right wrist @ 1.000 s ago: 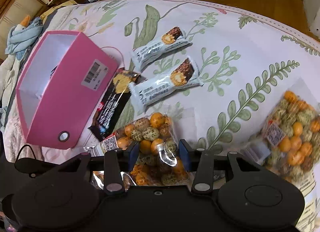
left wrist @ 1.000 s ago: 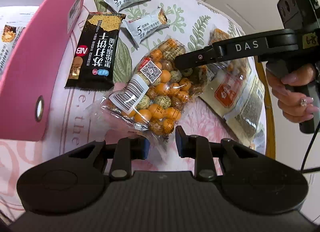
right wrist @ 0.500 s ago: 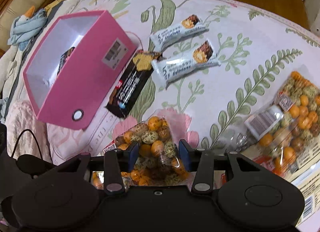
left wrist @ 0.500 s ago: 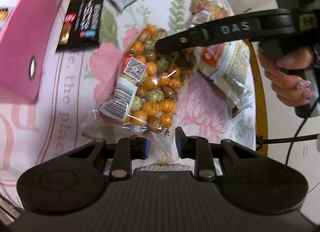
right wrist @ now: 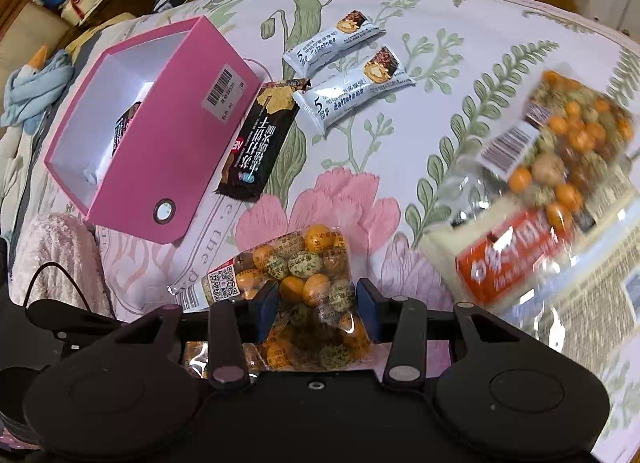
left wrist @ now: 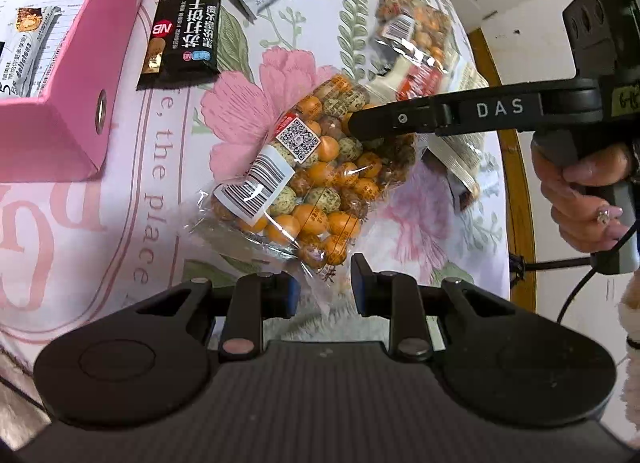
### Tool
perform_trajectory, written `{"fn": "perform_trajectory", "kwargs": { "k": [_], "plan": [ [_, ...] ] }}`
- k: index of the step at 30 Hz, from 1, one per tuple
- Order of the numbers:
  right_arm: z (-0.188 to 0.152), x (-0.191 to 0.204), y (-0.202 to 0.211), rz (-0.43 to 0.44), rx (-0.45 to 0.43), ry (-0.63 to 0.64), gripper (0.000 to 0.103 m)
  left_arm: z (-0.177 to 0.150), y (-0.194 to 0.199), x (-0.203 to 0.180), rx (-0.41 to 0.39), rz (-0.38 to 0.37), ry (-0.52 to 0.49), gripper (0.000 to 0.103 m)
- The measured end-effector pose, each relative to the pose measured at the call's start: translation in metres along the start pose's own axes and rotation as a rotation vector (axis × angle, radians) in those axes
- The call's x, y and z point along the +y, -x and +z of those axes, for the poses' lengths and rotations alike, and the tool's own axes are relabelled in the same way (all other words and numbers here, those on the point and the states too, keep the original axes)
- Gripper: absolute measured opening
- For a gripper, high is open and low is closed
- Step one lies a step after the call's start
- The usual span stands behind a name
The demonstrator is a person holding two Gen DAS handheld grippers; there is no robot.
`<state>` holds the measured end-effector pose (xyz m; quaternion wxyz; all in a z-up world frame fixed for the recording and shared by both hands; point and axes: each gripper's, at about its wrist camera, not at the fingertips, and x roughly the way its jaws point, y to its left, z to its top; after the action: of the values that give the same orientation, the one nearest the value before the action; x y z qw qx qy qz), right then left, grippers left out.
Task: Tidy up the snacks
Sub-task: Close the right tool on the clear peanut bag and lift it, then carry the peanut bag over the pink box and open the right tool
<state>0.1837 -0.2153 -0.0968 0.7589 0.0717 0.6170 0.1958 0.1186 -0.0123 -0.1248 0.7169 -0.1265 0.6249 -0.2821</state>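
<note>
1. Because the right claw (right wrist: pixel 318 309) has its two pads pressed into the sides of the clear bag of coated nuts (left wrist: pixel 316 179), the bag hangs from one end with its labelled end free, a hold that looks meant for carrying it over to the pink box (right wrist: pixel 160 131) rather than sliding it along the cloth.
2. While the bag is gripped from the right, the left claw (left wrist: pixel 324 289) sits just below its lower edge with the pads a moderate way apart and nothing pinched between them; the crinkled corner of the film lies in or just above that gap, and whether it touches a pad cannot be told.
3. Since the box lies open at the far left of the flowered tabletop (right wrist: pixel 460 39), with a dark packet and a white bar already inside, it reads as the collecting place, and the bag is between it and the remaining pile.
4. As they are flat and light, the black cracker pack (right wrist: pixel 262 139) and the two white wrapped bars (right wrist: pixel 348 63) lie just beside the box wall, within easy reach for later trips.
5. At the right edge a second nut bag (right wrist: pixel 568 143) rests on a red-labelled packet (right wrist: pixel 516 251), stacked loosely and well apart from the box.
6. My judgement: the sorting is partly done, and the loose bag may swing or slip if carried by one end only.
</note>
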Motion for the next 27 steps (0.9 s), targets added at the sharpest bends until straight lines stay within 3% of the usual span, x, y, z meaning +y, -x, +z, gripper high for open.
{"fn": "perform_trajectory", "kwargs": {
  "k": [8,18,27],
  "plan": [
    [-0.022,0.035,0.022,-0.033,-0.063,0.039,0.048,-0.023,0.031,-0.003,-0.028,-0.008,-0.025,0.025],
    [-0.032,0.088,0.046,-0.001,-0.096,0.049,0.048,-0.052,0.1,0.006,-0.094,0.005,-0.048,0.025],
    [0.004,0.142,0.059,0.06,-0.189,0.089,0.048,-0.049,0.172,0.026,-0.249,0.093,-0.075,0.025]
  ]
}}
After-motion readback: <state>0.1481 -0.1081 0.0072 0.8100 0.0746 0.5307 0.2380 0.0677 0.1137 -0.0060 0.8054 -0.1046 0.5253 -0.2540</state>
